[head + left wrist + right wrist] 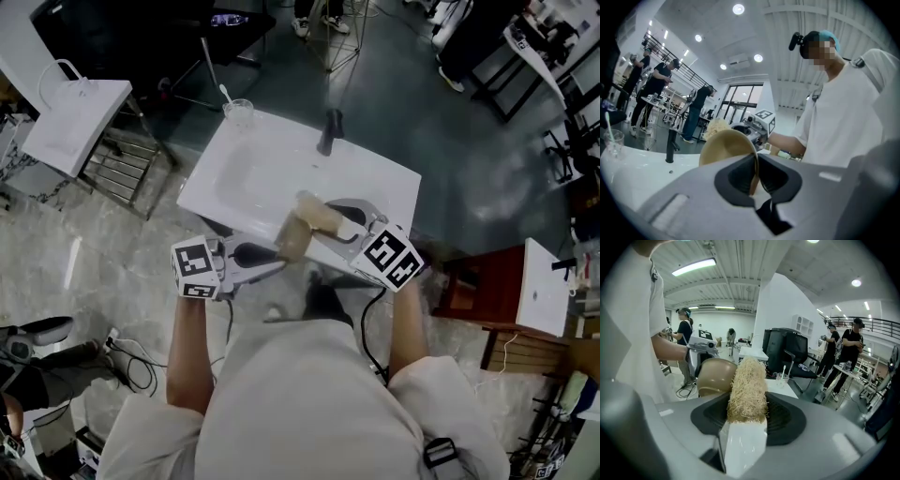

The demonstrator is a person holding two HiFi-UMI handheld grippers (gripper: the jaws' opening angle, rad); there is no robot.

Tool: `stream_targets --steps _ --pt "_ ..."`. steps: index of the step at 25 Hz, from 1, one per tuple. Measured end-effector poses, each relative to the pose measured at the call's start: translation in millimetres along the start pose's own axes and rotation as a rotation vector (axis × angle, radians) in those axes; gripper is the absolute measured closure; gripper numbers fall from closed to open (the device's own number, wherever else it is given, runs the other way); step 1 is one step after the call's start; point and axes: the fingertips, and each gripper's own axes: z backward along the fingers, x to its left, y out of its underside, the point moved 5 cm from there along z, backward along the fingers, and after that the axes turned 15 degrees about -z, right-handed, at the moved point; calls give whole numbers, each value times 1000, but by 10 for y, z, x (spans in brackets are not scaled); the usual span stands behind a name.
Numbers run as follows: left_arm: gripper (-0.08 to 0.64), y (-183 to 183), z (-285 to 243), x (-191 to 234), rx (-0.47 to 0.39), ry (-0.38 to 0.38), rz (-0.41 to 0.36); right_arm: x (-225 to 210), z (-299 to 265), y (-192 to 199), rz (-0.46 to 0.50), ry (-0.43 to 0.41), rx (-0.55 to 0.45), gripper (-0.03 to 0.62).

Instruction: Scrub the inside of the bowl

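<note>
A tan bowl (294,239) is held tipped on its side above the front edge of the white sink (234,173). My left gripper (278,256) is shut on its rim; in the left gripper view the thin rim (754,161) runs between the closed jaws of that gripper (755,177). My right gripper (350,228) is shut on a pale fibrous scrubber (321,213), which lies against the bowl's upper side. In the right gripper view the scrubber (747,387) stands up between the pads of the right gripper (747,417), with the bowl (714,376) just behind it to the left.
A black faucet (329,131) rises at the sink's far edge, and a glass with a white utensil (238,112) stands at its far left corner. A white bag (75,117) sits at the left, a red stand with a white box (544,286) at the right. People stand in the background.
</note>
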Motion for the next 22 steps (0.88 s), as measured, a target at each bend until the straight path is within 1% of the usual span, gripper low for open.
stream_targets --steps 3,9,12,14,15,17,19,22 --pt "545 -92 -25 -41 -35 15 -8 -51 21 55 17 31 34 374" --pt "541 -217 -112 -69 -88 18 -41 -96 17 192 26 88 68 374" --pt "545 -308 -146 -68 -127 1 -58 -96 6 279 61 128 105 376" --pt "545 -369 -170 -45 -154 -27 -65 -58 -4 334 92 138 130 376" --pt "545 -400 -177 -22 -171 -48 -64 -23 -12 363 107 133 144 377" --pt "546 -442 -189 43 -194 -97 -59 82 -35 422 132 97 170 379" --pt "546 -436 -220 117 -174 -134 -57 215 -52 465 149 40 183 379" --pt "546 -368 -271 200 -122 -163 -40 384 -19 482 157 -25 177 380"
